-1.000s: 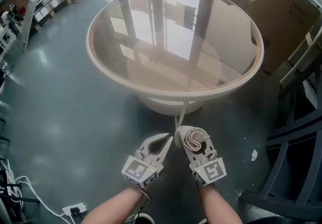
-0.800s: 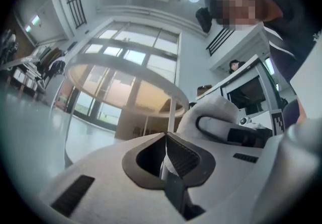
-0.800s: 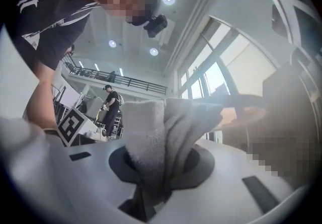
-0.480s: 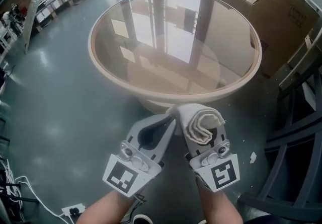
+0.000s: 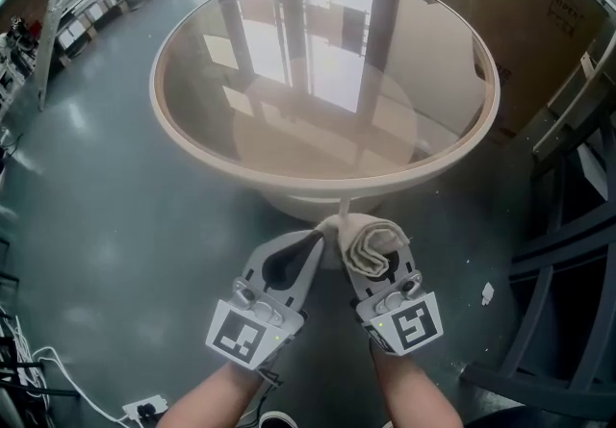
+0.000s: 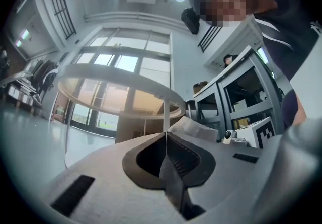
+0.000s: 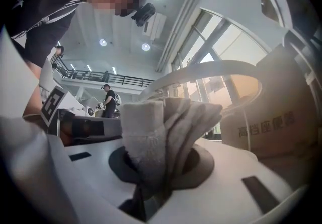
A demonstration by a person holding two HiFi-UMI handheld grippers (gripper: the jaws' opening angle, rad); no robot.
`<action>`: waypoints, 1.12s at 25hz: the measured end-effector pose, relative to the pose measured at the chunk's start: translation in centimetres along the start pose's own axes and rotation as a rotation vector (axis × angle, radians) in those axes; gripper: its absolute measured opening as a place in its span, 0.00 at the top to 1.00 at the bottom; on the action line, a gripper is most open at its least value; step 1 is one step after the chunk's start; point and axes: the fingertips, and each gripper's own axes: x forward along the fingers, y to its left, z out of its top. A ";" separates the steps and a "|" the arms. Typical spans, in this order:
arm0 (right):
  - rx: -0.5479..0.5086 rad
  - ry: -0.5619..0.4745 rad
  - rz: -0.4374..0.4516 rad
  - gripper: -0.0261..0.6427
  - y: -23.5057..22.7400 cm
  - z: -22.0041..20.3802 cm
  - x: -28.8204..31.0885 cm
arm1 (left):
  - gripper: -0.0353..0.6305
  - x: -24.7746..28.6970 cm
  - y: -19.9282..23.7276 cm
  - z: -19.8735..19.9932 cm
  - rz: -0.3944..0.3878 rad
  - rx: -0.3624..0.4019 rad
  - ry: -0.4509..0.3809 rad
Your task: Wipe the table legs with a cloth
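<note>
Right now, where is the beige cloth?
Low in the head view, the rolled beige cloth is clamped in the right claw, beside the table's thin white leg.

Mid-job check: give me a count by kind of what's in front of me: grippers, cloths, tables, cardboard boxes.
Grippers: 2, the left gripper with jaws together and empty, and the right gripper
Cloths: 1, a beige folded cloth clamped in the right jaws
Tables: 1, a round glass-topped table with cream rim
Boxes: 1, a brown cardboard box
Total: 5
</note>
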 end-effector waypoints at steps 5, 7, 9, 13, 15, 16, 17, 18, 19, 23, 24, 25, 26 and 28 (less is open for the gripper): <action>0.015 0.088 0.007 0.84 -0.1 -5.4 -0.8 | 0.94 -0.3 0.6 -1.6 0.026 -0.006 -0.007; 0.040 0.120 0.005 0.84 -0.2 -7.7 -1.3 | 0.94 -0.5 0.4 -2.5 0.035 -0.017 0.018; 0.075 0.158 0.005 0.84 -0.1 -9.8 -1.7 | 0.94 -0.8 0.7 -4.0 0.056 -0.037 0.067; 0.106 0.300 -0.003 0.84 -0.3 -13.2 -2.6 | 0.94 -1.2 1.2 -7.4 0.079 -0.062 0.129; 0.102 0.304 -0.018 0.84 -0.4 -12.6 -3.4 | 0.94 -1.5 1.0 -8.0 0.086 -0.071 0.137; 0.090 0.273 -0.023 0.84 -0.5 -11.3 -3.6 | 0.94 -1.6 0.9 -7.7 0.088 -0.074 0.128; 0.074 0.229 -0.027 0.84 -0.7 -9.4 -3.5 | 0.94 -1.5 0.8 -7.1 0.087 -0.075 0.112; 0.056 0.178 -0.031 0.84 -0.9 -7.1 -3.2 | 0.94 -1.3 0.6 -6.1 0.083 -0.074 0.096; 0.040 0.126 -0.034 0.84 -1.1 -4.7 -2.7 | 0.94 -0.9 0.3 -5.0 0.077 -0.071 0.079; -0.038 -0.053 -0.002 0.84 -1.1 4.3 -0.9 | 0.94 0.9 -0.8 0.7 0.041 -0.004 -0.018; -0.066 -0.082 0.021 0.84 -0.7 6.0 -0.5 | 0.94 1.1 -1.1 2.1 0.028 0.013 -0.044; -0.099 -0.102 0.045 0.84 -0.1 7.3 0.0 | 0.94 1.2 -1.4 3.5 0.017 0.031 -0.069; -0.130 -0.113 0.062 0.84 0.4 8.3 0.4 | 0.94 1.3 -1.6 4.8 0.009 0.051 -0.093; -0.167 -0.121 0.068 0.84 0.7 9.2 1.2 | 0.94 1.2 -1.9 6.6 0.002 0.096 -0.127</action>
